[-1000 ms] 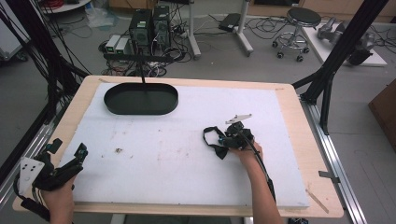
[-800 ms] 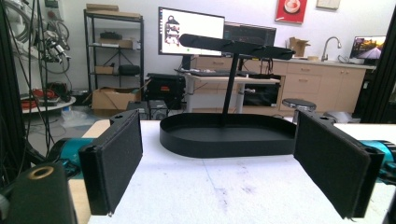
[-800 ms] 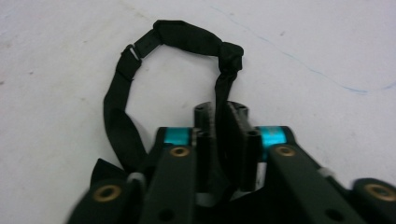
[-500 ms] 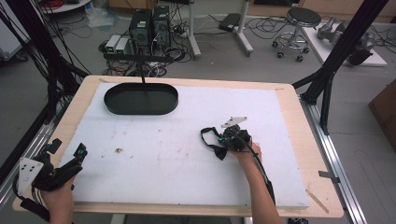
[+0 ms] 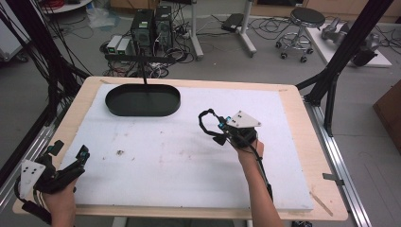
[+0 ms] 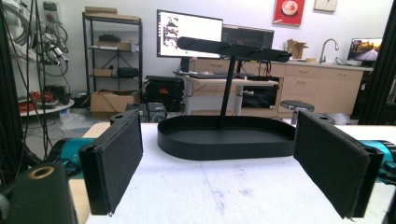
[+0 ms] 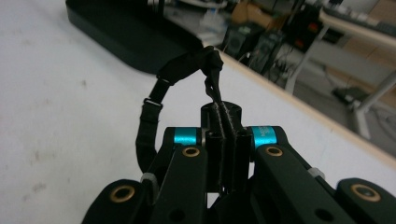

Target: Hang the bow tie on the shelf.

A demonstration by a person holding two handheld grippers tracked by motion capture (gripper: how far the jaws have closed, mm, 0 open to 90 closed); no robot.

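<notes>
A black strap (image 5: 205, 121) with a small metal ring curls in a loop off the tip of my right gripper (image 5: 222, 131), which is held above the middle right of the white board (image 5: 165, 165). In the right gripper view the gripper (image 7: 226, 140) is shut on the strap (image 7: 150, 112), whose knotted end rises past the jaws. My left gripper (image 5: 71, 149) rests at the board's front left corner. In its own view this gripper (image 6: 229, 172) is open, with nothing between its pads (image 6: 114, 163).
A black oval tray (image 5: 142, 112) sits at the back left of the board, with a thin post and a crossbar (image 6: 229, 47) rising from it. The tray (image 7: 121, 42) lies beyond the strap. Wooden table edges frame the board; black frame posts stand at both sides.
My right gripper has risen off the board and moved a little toward the back, carrying the black strap with it. The left gripper has stayed put.
</notes>
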